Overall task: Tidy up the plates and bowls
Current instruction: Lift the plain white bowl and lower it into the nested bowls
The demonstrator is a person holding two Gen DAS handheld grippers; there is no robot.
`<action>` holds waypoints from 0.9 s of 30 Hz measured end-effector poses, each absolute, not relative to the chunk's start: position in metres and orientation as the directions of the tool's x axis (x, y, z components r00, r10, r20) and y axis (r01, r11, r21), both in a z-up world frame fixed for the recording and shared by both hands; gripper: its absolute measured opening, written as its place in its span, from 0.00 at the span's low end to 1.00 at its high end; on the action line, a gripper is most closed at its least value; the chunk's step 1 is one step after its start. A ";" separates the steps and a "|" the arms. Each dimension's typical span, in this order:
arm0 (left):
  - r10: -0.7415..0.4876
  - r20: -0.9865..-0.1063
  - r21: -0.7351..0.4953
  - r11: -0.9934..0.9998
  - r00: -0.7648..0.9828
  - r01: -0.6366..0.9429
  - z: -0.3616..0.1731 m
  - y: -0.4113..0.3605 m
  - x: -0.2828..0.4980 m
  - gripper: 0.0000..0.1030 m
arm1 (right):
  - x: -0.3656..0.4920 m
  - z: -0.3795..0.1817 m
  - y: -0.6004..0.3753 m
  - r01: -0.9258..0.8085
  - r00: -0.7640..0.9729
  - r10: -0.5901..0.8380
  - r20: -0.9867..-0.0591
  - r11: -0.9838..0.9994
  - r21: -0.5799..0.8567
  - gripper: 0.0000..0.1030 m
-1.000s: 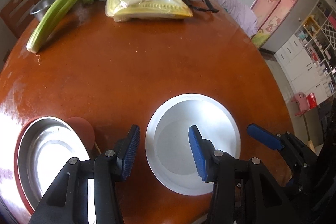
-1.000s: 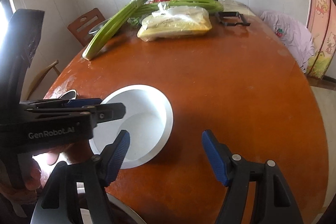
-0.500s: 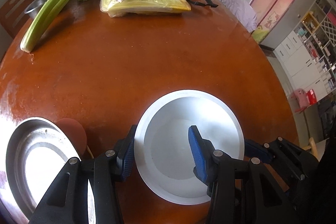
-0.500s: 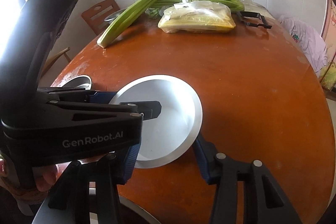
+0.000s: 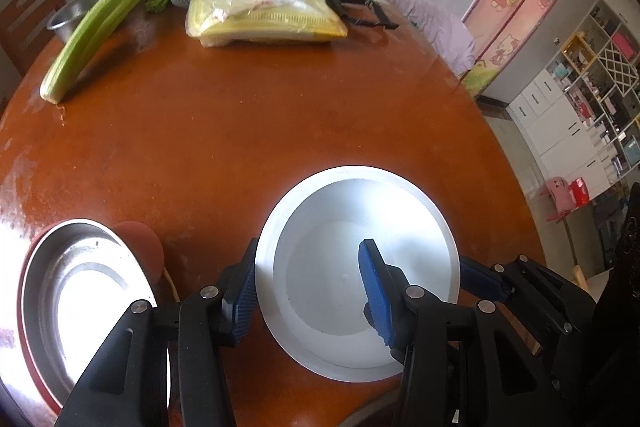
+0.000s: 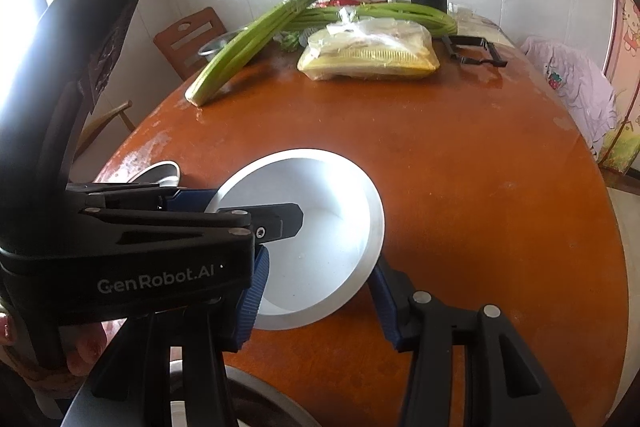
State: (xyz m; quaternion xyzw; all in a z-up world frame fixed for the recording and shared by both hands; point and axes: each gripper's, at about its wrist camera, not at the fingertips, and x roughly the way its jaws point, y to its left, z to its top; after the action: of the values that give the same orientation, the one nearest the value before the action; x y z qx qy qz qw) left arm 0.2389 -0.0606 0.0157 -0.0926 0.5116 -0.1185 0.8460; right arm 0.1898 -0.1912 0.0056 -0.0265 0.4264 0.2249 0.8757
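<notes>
Left wrist view first: we see the white bowl (image 5: 356, 267) on the brown table (image 5: 240, 131), in the lower middle of the frame. A second ago it lay ahead of our left claw (image 5: 308, 291); now the claw straddles the bowl's left rim, one blue pad just outside it and the other inside the hollow. The pads sit at a middling gap and we cannot tell whether they press the rim. At the lower right the right claw (image 5: 476, 277) reaches the bowl's far edge, where earlier it hung apart. A steel plate (image 5: 76, 283) on a red one lies at the lower left.

Right wrist view next: our right claw (image 6: 316, 301), wide open a second ago, has just been closing and now grips the bowl's near right rim (image 6: 360, 275), one pad inside and one outside. The left claw's black body fills the left of the frame, over the bowl's other side.

We judge the bowl is now secured from two sides and ready to be lifted toward the plates.
</notes>
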 end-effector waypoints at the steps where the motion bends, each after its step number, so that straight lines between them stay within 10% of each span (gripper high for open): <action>1: -0.298 -0.840 -0.280 0.954 0.453 0.107 0.018 -0.060 0.237 0.47 | 0.188 0.008 -0.191 -0.415 0.538 0.371 -0.757 0.898 0.146 0.48; 27: -0.329 -0.770 -0.267 0.944 0.546 0.192 0.089 -0.063 0.157 0.48 | 0.109 0.070 -0.200 -0.397 0.642 0.376 -0.668 0.909 0.129 0.49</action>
State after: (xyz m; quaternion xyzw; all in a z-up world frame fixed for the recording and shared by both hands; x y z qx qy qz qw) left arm 0.1571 -0.0627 0.0894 -0.0756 0.4524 -0.1486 0.8761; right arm 0.1086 -0.1997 0.0702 -0.0149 0.3652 0.2133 0.9060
